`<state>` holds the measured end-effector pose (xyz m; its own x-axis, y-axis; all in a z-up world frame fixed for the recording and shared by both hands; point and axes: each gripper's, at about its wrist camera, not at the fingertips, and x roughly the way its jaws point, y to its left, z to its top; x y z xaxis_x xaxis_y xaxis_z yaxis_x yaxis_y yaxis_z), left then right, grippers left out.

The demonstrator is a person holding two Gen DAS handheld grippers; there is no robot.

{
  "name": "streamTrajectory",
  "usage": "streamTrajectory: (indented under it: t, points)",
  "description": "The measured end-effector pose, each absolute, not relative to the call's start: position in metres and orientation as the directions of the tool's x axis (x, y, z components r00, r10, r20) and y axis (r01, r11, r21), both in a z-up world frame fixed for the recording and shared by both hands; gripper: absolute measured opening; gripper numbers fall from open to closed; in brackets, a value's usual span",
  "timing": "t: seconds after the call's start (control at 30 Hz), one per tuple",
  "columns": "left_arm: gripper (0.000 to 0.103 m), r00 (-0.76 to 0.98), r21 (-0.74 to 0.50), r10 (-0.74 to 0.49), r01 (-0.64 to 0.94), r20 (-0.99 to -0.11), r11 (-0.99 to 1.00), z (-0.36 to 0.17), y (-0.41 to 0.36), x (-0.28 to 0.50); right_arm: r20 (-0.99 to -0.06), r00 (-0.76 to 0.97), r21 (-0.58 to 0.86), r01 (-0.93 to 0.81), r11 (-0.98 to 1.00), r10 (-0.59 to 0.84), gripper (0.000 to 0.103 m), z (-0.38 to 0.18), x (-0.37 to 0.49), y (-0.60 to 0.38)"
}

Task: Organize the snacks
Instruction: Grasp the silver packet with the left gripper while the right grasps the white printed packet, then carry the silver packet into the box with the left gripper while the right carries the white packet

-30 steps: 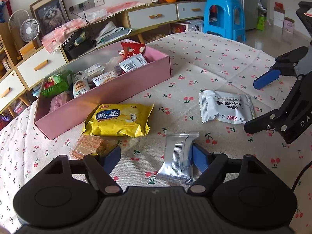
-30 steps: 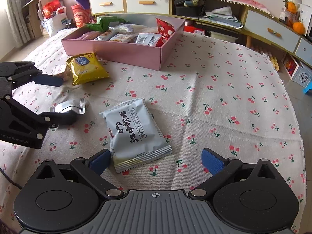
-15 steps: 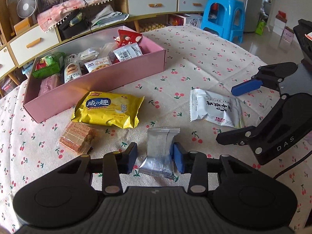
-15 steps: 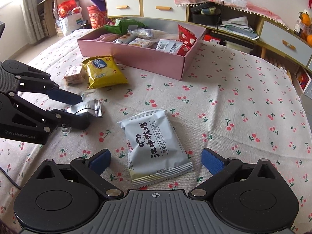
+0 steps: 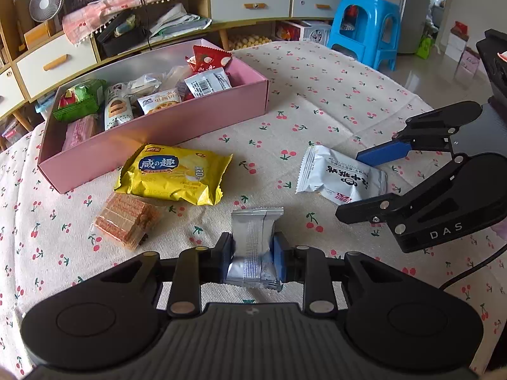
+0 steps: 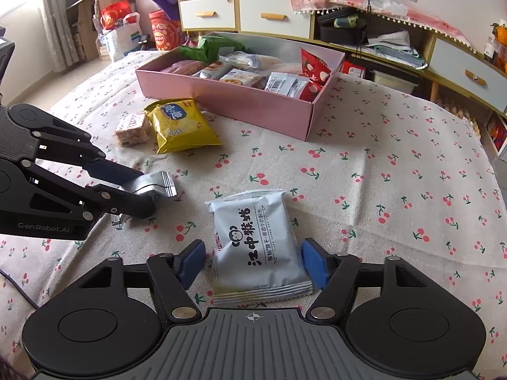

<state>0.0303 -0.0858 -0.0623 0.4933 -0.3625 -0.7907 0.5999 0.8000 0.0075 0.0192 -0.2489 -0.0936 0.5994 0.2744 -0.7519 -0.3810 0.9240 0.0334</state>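
Note:
My left gripper (image 5: 253, 255) is shut on a silver foil snack packet (image 5: 255, 240) just above the cherry-print tablecloth; the packet also shows in the right wrist view (image 6: 152, 183). My right gripper (image 6: 252, 264) is open, its blue pads on either side of a white biscuit packet (image 6: 259, 243) that lies on the cloth; the packet also shows in the left wrist view (image 5: 340, 175). A yellow cracker bag (image 5: 174, 174) and a clear wafer pack (image 5: 126, 220) lie in front of the pink box (image 5: 158, 136), which holds several snacks.
Low cabinets with drawers (image 5: 250, 4) stand behind the table. A blue plastic stool (image 5: 367, 22) stands at the far right. The table edge drops to the floor at the right (image 5: 421, 95).
My left gripper closed on the silver packet and lifted slightly. My right gripper moved forward around the white packet and its jaws narrowed toward it.

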Motion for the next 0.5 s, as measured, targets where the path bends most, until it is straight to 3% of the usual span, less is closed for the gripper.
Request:
streamTrajectory:
  t: [0.5]
  points:
    - [0.023,0.506,-0.020,-0.391,0.592,-0.769,0.806,-0.049,-0.084,0.033,-0.723,0.636,0.034,-0.359,0.933,0.271,0.054,-0.078,0.022,-0.246]
